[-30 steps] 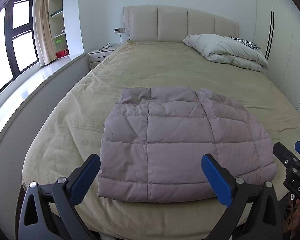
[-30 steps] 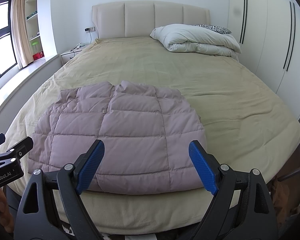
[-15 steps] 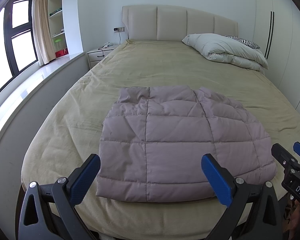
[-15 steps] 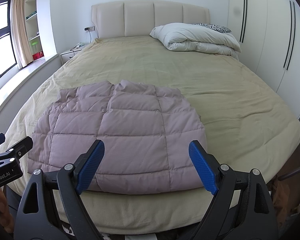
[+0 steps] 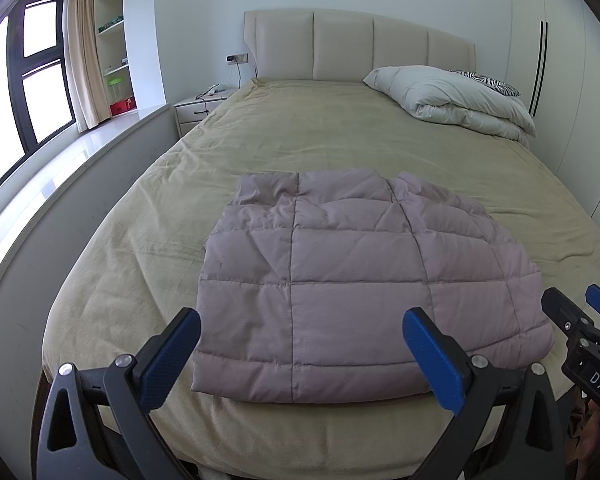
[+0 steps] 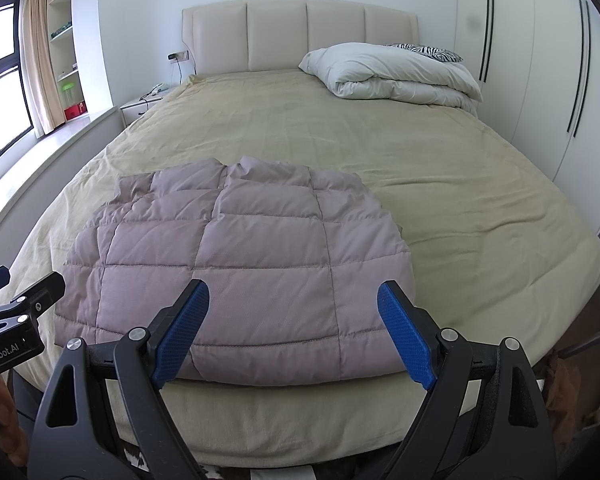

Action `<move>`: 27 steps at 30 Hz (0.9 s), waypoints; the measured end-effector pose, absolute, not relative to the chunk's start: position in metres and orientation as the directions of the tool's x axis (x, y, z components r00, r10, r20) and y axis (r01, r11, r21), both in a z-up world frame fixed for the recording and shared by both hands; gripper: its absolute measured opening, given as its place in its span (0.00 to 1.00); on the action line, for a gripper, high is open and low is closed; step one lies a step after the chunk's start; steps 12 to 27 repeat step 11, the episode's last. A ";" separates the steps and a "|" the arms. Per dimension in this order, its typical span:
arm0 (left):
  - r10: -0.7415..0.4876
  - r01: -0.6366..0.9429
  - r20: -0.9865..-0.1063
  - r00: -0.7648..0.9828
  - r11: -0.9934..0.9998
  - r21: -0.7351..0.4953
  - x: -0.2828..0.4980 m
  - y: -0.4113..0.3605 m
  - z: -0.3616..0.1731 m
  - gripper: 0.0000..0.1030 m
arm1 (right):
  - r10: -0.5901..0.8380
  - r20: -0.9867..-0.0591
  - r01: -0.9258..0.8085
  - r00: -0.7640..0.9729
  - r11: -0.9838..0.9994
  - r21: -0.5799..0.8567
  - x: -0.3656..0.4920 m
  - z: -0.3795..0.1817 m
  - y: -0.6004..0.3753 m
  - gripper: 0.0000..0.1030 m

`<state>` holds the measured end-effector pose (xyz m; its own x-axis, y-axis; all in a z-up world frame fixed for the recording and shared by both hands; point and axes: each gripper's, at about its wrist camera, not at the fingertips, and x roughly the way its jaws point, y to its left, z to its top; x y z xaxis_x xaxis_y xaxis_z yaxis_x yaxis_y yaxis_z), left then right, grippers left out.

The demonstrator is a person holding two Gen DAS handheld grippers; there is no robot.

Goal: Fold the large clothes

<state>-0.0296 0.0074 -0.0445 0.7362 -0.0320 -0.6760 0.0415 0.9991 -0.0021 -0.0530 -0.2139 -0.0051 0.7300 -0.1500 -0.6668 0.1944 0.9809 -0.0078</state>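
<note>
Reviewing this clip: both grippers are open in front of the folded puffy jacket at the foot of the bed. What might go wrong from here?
1. The pink quilted jacket lies close to the near edge of the bed; pulling it forward may drag it off.
2. Its padding looks puffy and slick, so the left gripper or right gripper, both open and empty, may pinch only the top layer and undo the fold.
3. The far collar end is bunched, so another fold may come out uneven.

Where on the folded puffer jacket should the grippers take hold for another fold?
Probably the jacket's two near corners along the hem edge facing the foot of the bed, coming in low from that side. It lies flat, both grippers, left and right, open just short of it.
</note>
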 end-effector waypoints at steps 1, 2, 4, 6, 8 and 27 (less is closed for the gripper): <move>-0.033 0.042 -0.676 0.736 0.999 -0.003 -0.028 0.007 -0.044 1.00 | -0.151 -0.667 0.195 0.730 0.981 -0.009 -0.053 -0.005 -0.214 0.84; -0.033 0.043 -0.676 0.736 0.999 -0.003 -0.030 0.008 -0.044 1.00 | -0.151 -0.667 0.195 0.730 0.981 -0.009 -0.053 -0.005 -0.214 0.84; -0.033 0.045 -0.674 0.738 0.999 0.000 -0.030 0.007 -0.044 1.00 | -0.149 -0.668 0.194 0.729 0.981 -0.007 -0.053 -0.005 -0.214 0.84; -0.033 0.048 -0.671 0.740 0.999 0.003 -0.029 0.008 -0.044 1.00 | -0.148 -0.670 0.196 0.727 0.981 -0.004 -0.054 -0.007 -0.214 0.84; -0.026 0.046 -0.667 0.744 0.999 0.012 -0.030 0.009 -0.045 1.00 | -0.147 -0.673 0.197 0.725 0.980 -0.001 -0.053 -0.008 -0.214 0.84; -0.029 0.052 -0.665 0.746 0.999 0.014 -0.029 0.010 -0.046 1.00 | -0.145 -0.676 0.199 0.723 0.980 0.002 -0.054 -0.010 -0.214 0.84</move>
